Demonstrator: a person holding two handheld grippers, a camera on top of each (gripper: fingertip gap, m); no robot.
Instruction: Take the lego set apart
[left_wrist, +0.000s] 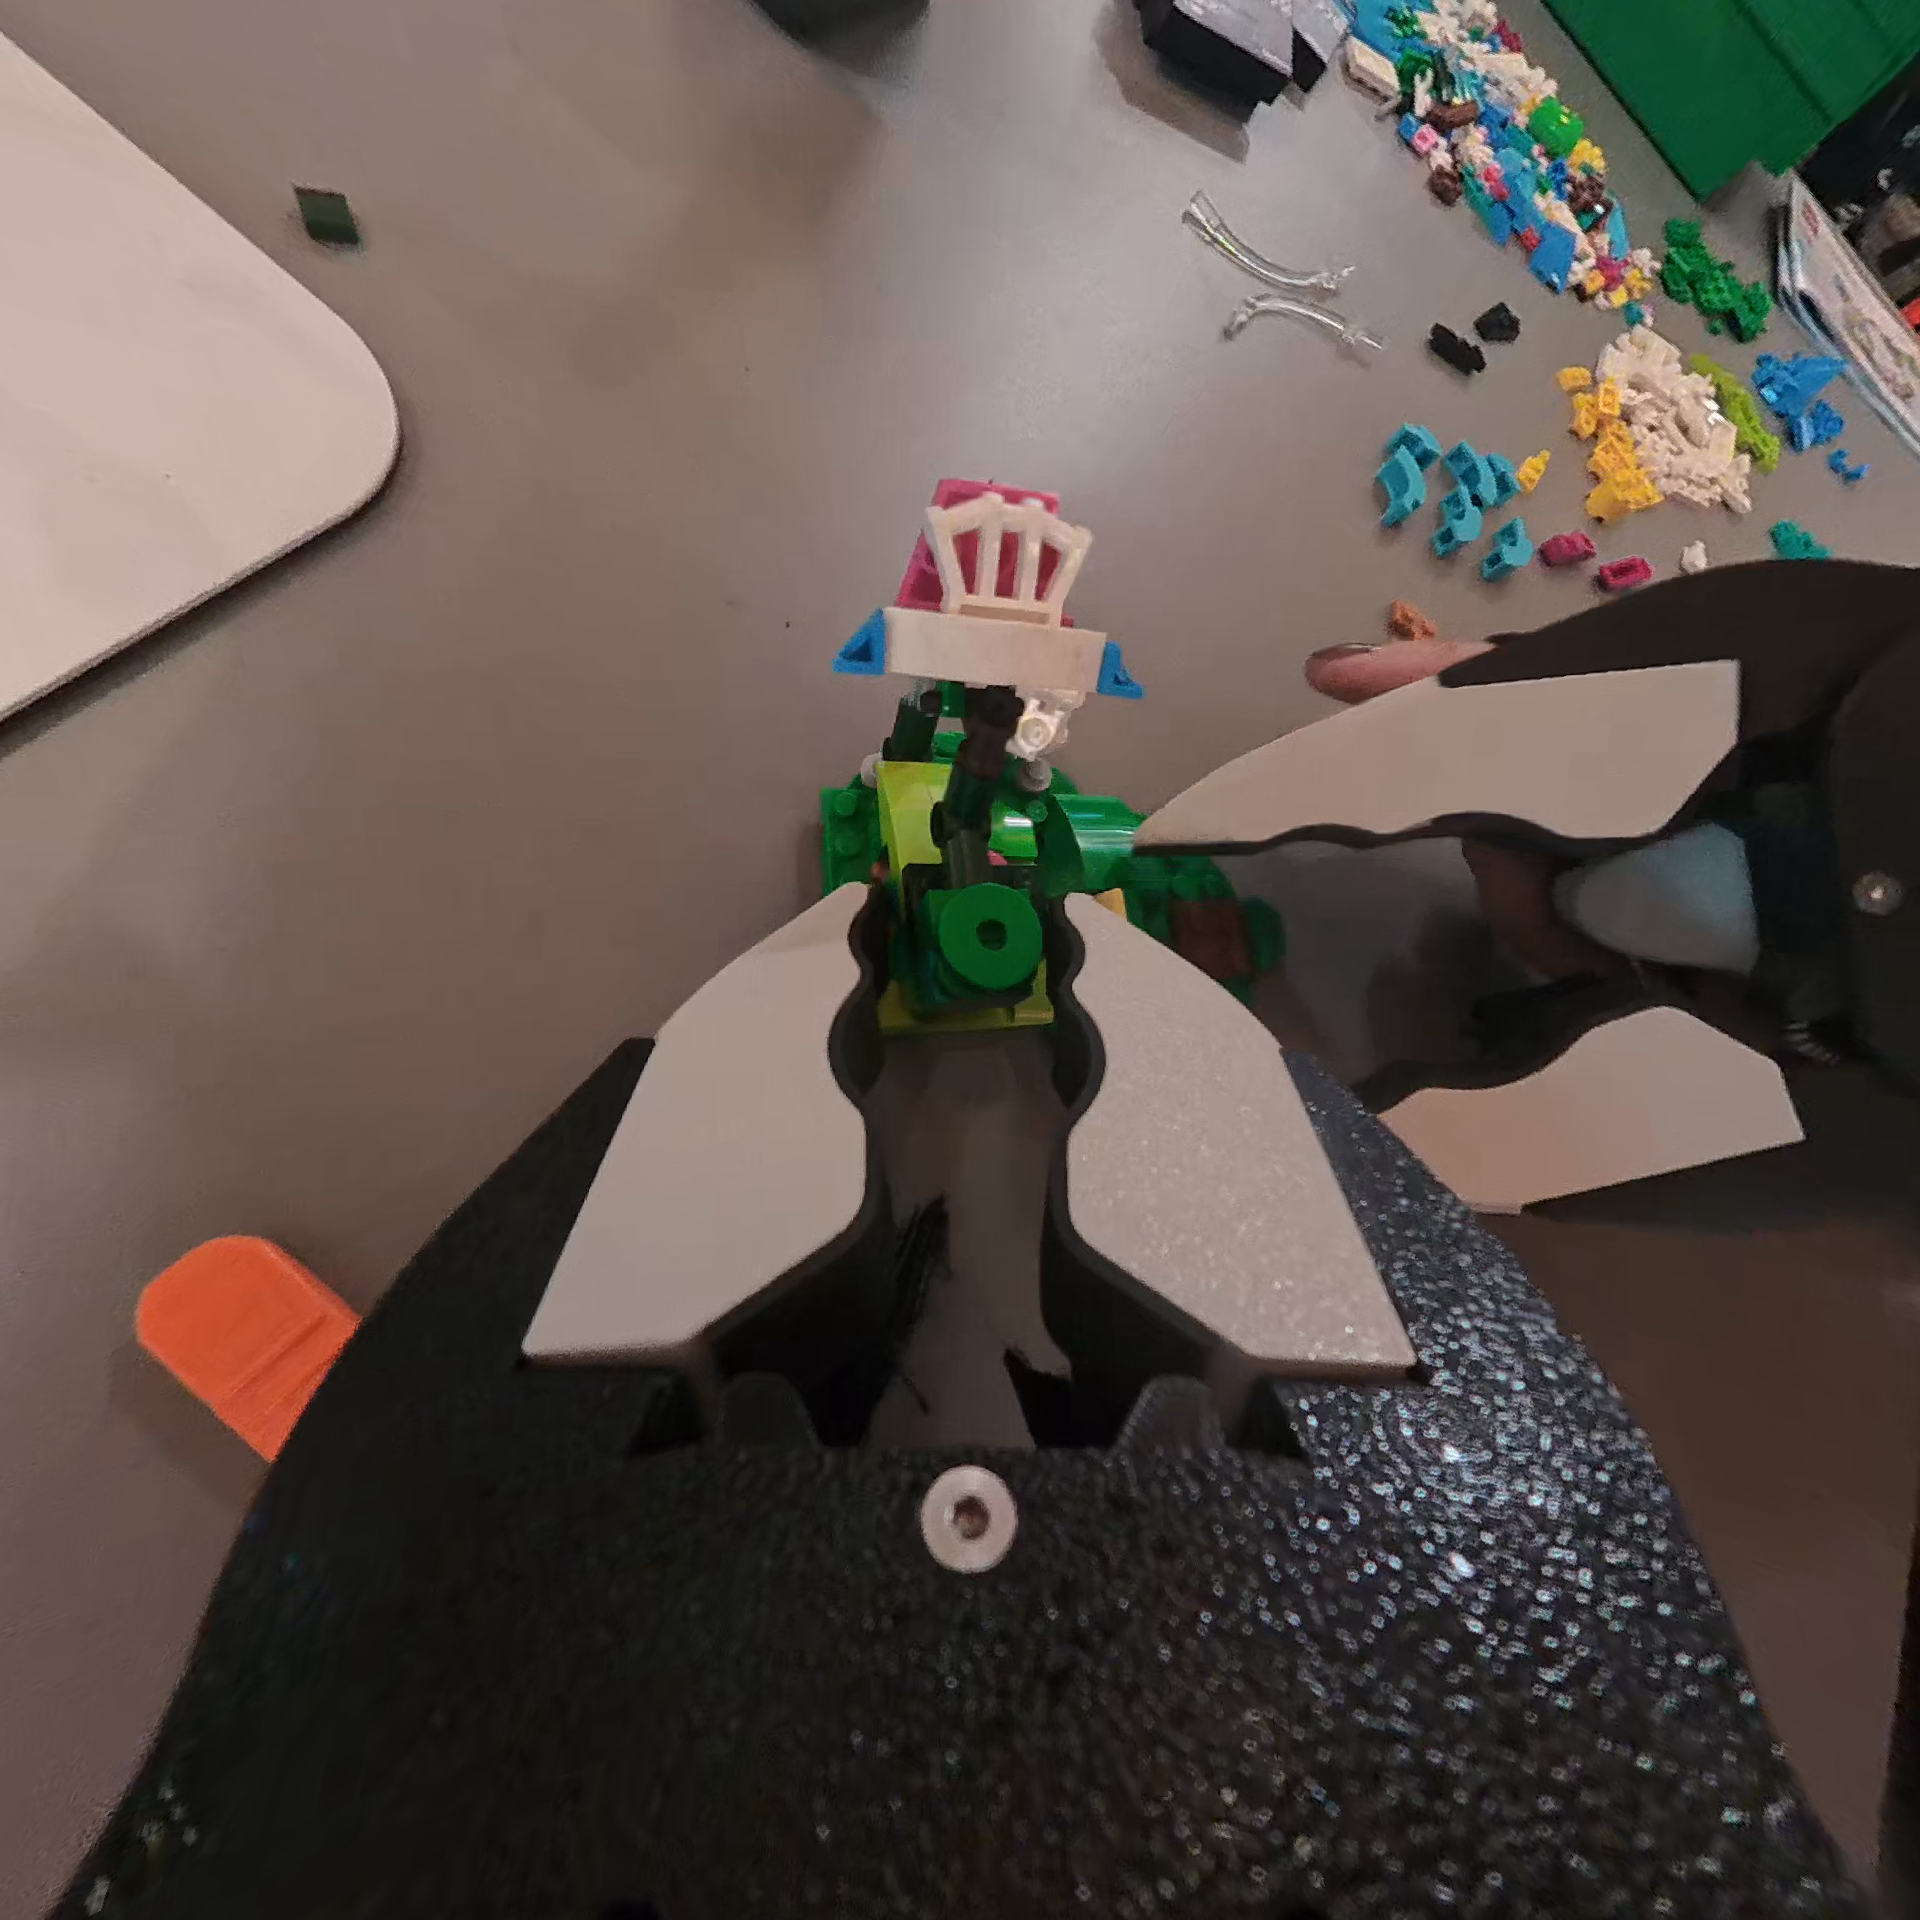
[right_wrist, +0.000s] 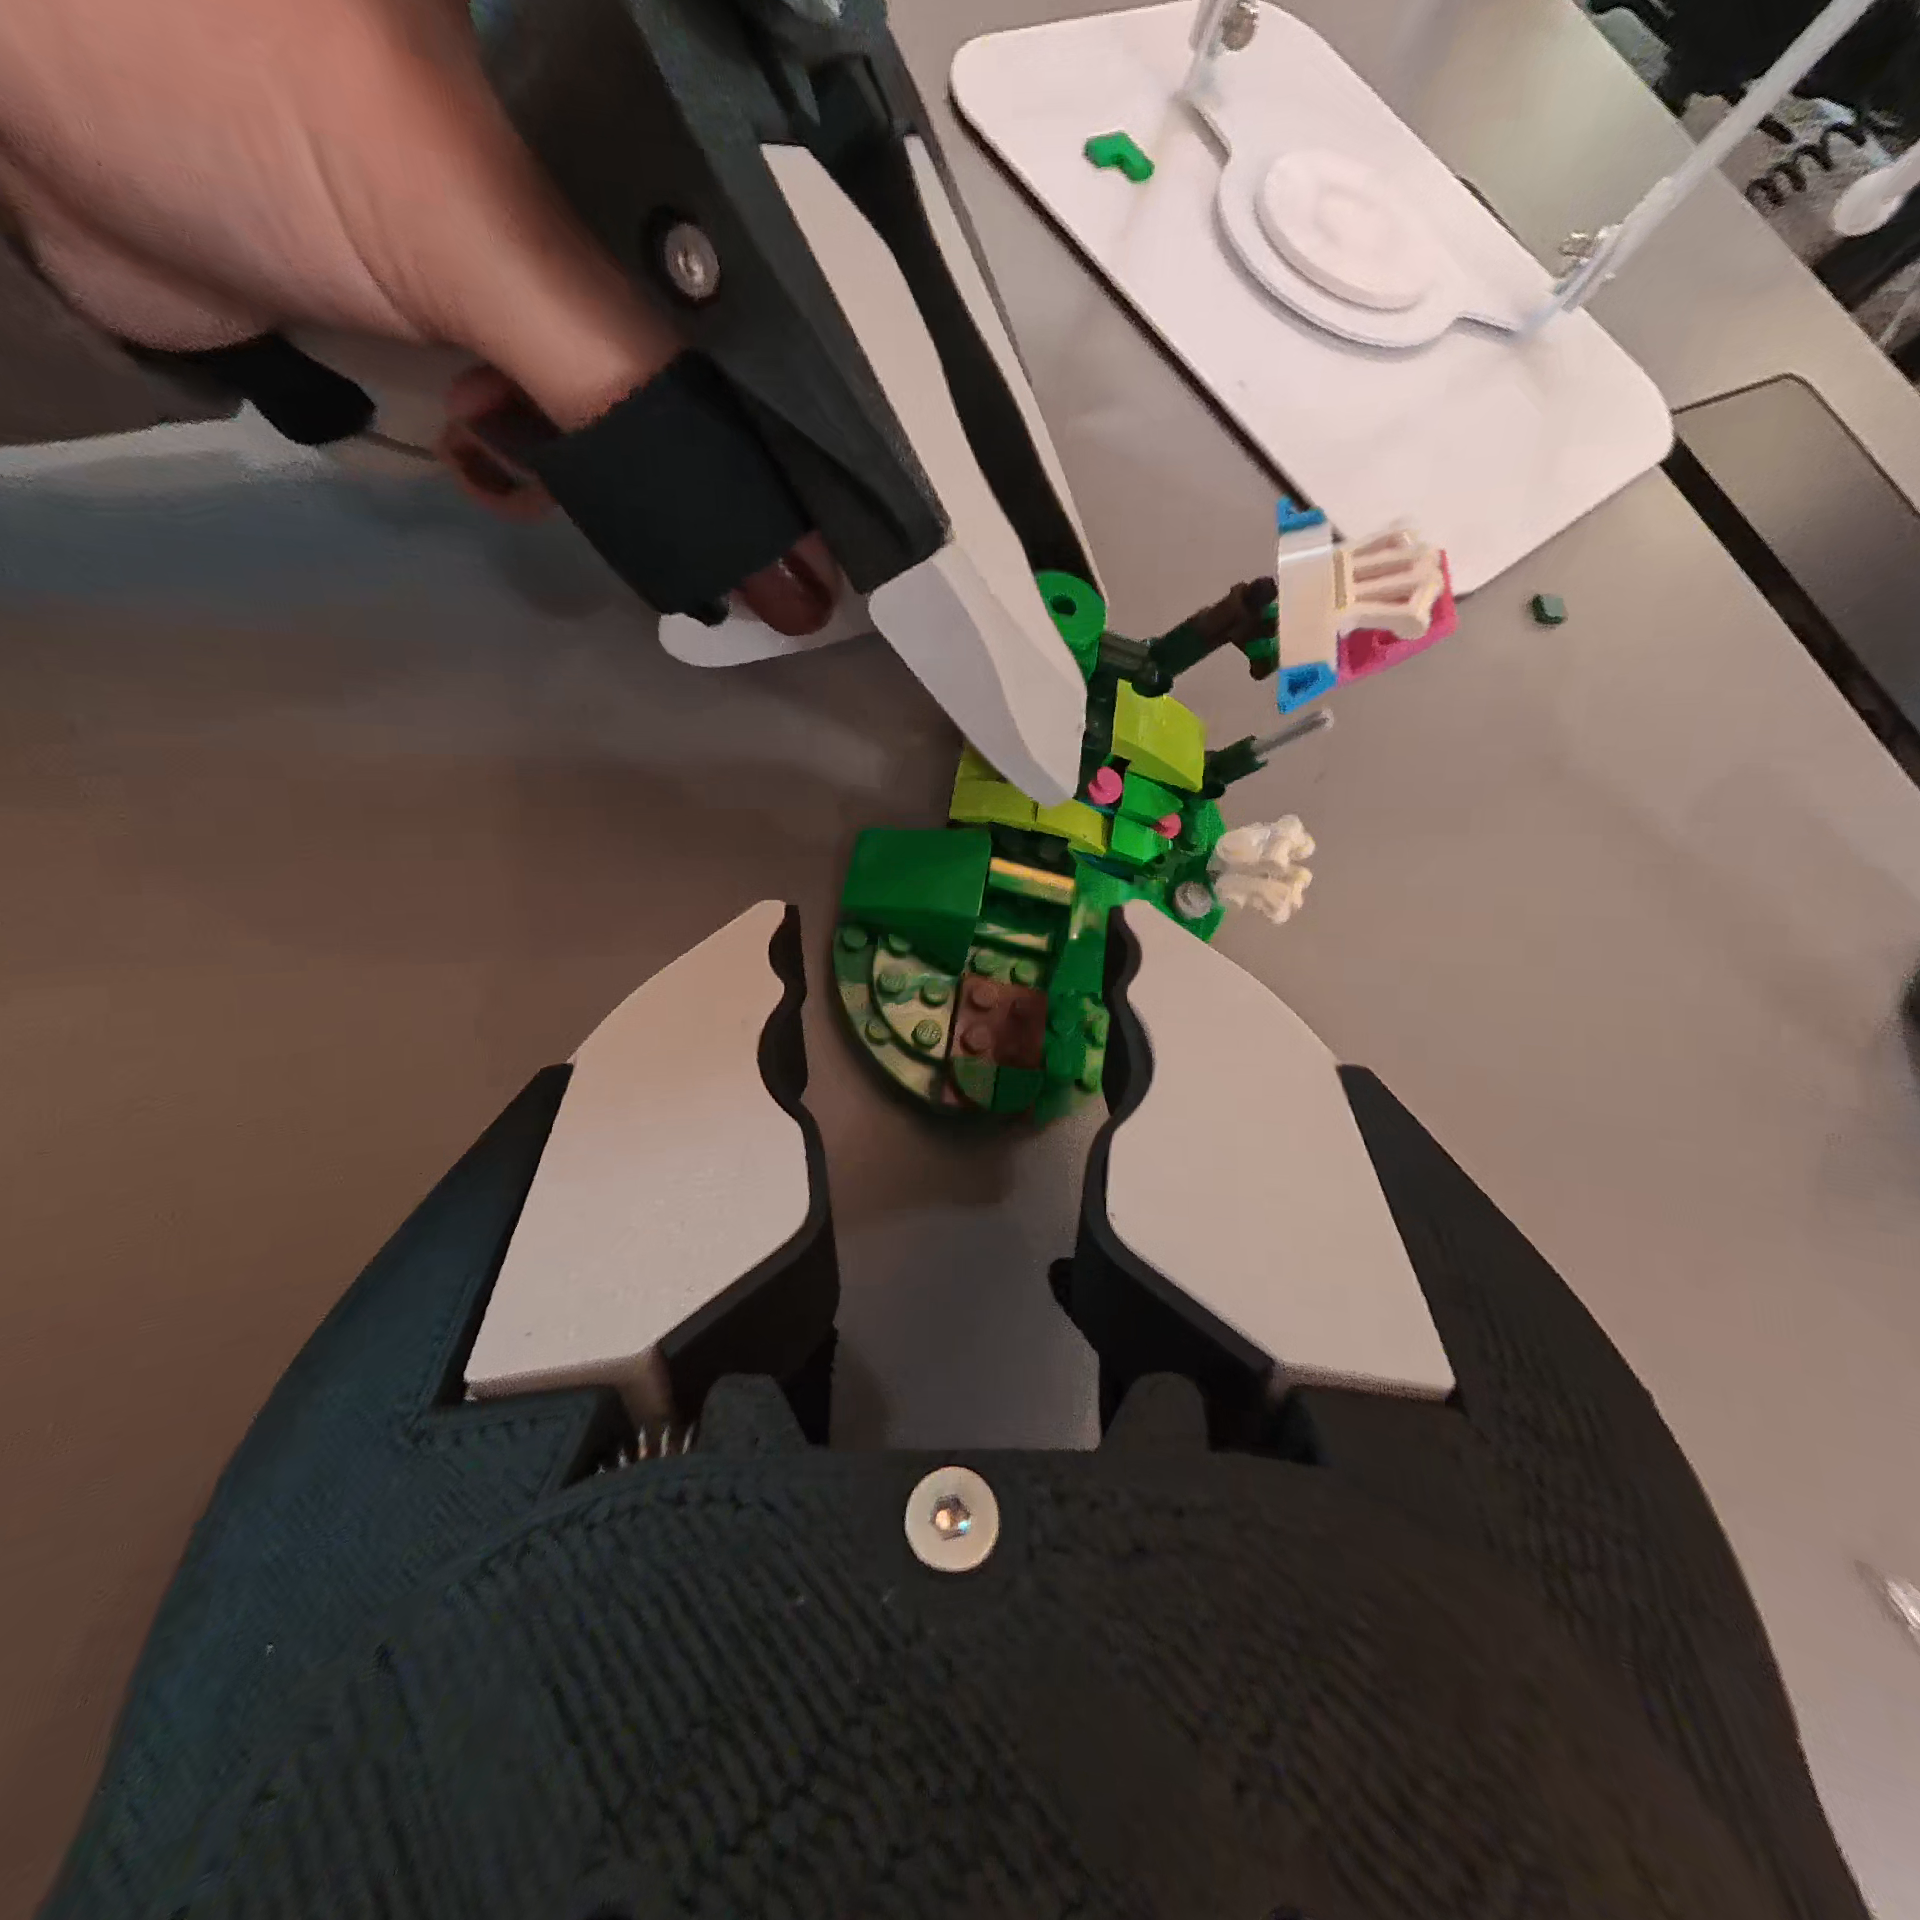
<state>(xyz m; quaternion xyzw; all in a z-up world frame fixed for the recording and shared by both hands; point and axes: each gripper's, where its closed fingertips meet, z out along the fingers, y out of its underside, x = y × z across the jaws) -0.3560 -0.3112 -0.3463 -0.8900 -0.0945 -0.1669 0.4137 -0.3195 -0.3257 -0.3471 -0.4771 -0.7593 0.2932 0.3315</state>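
Left wrist view: left gripper (left_wrist: 966, 914) is clamped on the green-and-lime upper part of the lego set (left_wrist: 977, 831), fingers pressed to either side of a round green piece (left_wrist: 989, 935). The set rests on the grey table (left_wrist: 623, 468), its long axis running away from this gripper: green base near, dark stalk rising, white-and-pink top piece (left_wrist: 992, 603) at the far end.

Right wrist view: right gripper (right_wrist: 951, 935) has its fingers apart, straddling the rounded green baseplate (right_wrist: 935, 1018) with gaps on both sides; not yet gripping. The baseplate lies directly ahead and just between the fingertips, so this gripper is the nearer one to the base. Judgement: closing on the baseplate would brace it for a pull-apart against the left grip.

In the way: the left gripper's finger (right_wrist: 977, 665) crosses over the lime bricks, just beyond the right fingertips. A small white sprig (right_wrist: 1262, 868) juts from the right side of the set.

Around: sorted loose bricks (left_wrist: 1558, 312) far right, two clear curved pieces (left_wrist: 1288, 286), a white mat (right_wrist: 1351, 343) beyond, a stray green piece (right_wrist: 1117, 156) on it.
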